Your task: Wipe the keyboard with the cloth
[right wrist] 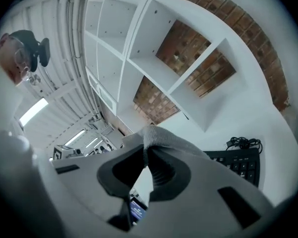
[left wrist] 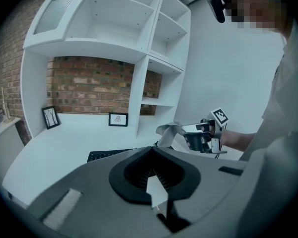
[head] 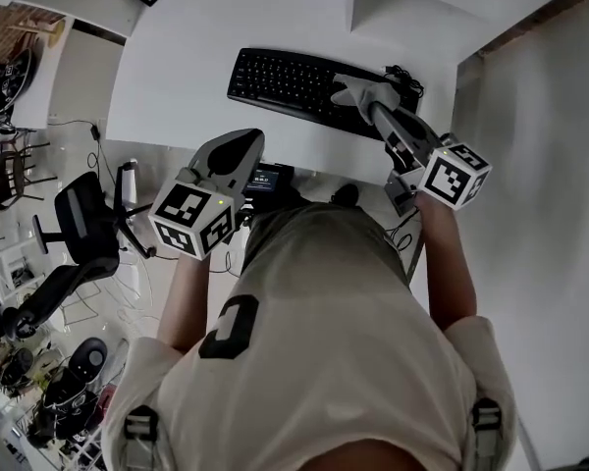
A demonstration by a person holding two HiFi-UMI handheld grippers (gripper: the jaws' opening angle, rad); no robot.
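The right gripper (head: 375,112) has its jaws pinched on a grey cloth (head: 359,88), and in the right gripper view the fabric bunches up out of the closed jaws (right wrist: 146,150). The left gripper (head: 236,145) is held back near the person's body at the front edge of the desk. Its jaws are pressed together with nothing between them (left wrist: 152,168).

The white desk (head: 191,57) curves across the top of the head view. White shelving (left wrist: 139,38) stands against a brick wall behind it. A black office chair (head: 83,226) sits on the floor to the left, well apart from the desk.

The black keyboard (head: 293,82) lies on the desk in front of the person. The cloth is over the keyboard's right end. The left gripper view shows it hanging from the right gripper (left wrist: 201,137), and whether it touches the keys cannot be told.

Two small framed pictures (left wrist: 50,117) (left wrist: 118,119) lean at the back of the desk. A coiled black cable (right wrist: 244,144) lies just beyond the keyboard's far end.
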